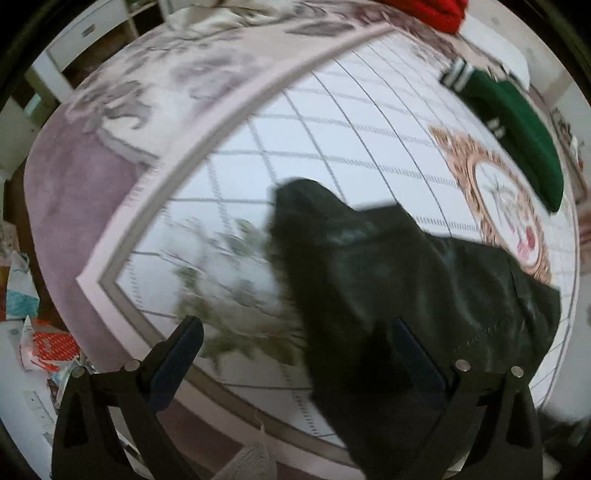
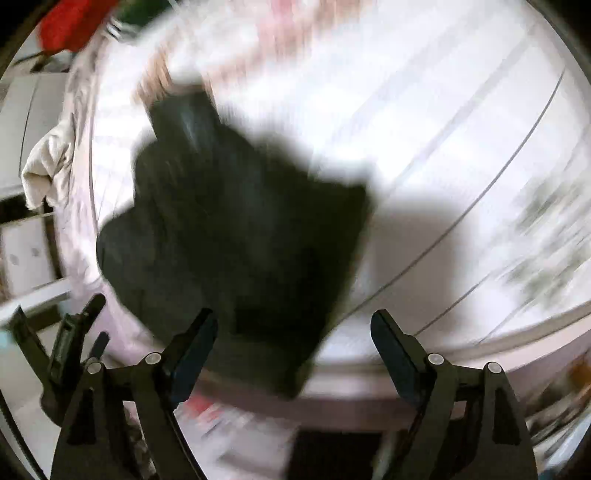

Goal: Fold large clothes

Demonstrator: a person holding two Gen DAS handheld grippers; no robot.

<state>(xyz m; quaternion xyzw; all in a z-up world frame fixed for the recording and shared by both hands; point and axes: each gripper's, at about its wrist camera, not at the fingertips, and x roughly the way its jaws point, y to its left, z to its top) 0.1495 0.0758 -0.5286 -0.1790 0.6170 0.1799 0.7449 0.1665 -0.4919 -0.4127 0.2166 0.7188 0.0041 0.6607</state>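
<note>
A dark, near-black garment (image 1: 399, 280) lies crumpled on a white checked bed cover (image 1: 332, 122). My left gripper (image 1: 295, 343) is open above the garment's near edge, its right finger over the cloth, holding nothing. In the blurred right wrist view the same garment (image 2: 236, 229) lies bunched on the bed. My right gripper (image 2: 295, 336) is open just above its near edge, empty. My other gripper shows at the lower left of that view (image 2: 74, 339).
A folded green garment with white stripes (image 1: 517, 125) lies at the far right of the bed. A red garment (image 1: 428, 11) lies at the far edge. A cream cloth (image 2: 44, 166) hangs off the bed's left side. Bags and clutter (image 1: 33, 332) sit on the floor.
</note>
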